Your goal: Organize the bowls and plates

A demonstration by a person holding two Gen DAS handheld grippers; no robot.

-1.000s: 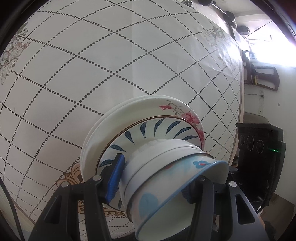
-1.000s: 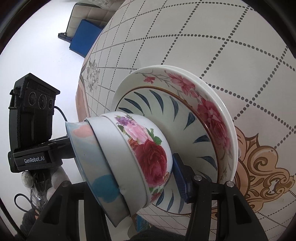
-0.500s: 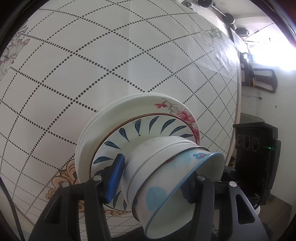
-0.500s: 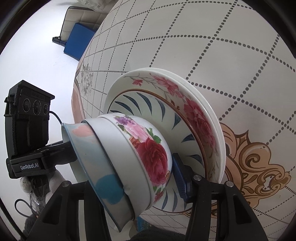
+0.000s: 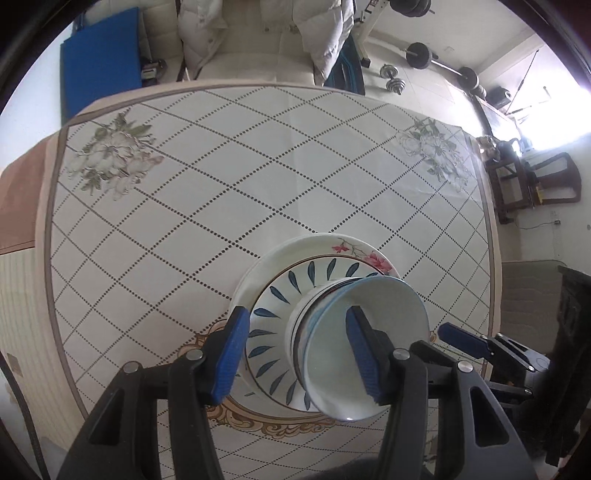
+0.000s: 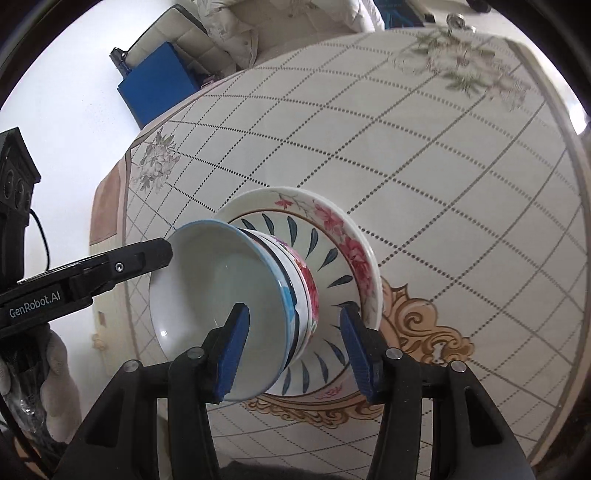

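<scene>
A stack of plates (image 5: pixel 295 277) (image 6: pixel 332 236) with nested bowls on top sits near the table's front edge. The top bowl (image 5: pixel 369 332) (image 6: pixel 214 288) is white inside with a blue rim; a rose-patterned bowl (image 6: pixel 308 284) is under it. My left gripper (image 5: pixel 299 347) is open and raised, its blue pads either side of the stack's left part, clear of it. My right gripper (image 6: pixel 293 343) is open and raised above the bowls. Each gripper shows in the other's view, the right one (image 5: pixel 480 343) and the left one (image 6: pixel 110 266).
The round table (image 5: pixel 258 166) has a white cloth with a dotted diamond grid and flower prints. Behind it are a padded chair (image 5: pixel 258 33), a blue mat (image 5: pixel 99 62) and dumbbells (image 5: pixel 439 62). A black device (image 6: pixel 14 184) stands at the left.
Both grippers have let go of the stack and pulled up and back. The stack, held tilted close to the cameras before, now rests on the table. More of the room shows.
</scene>
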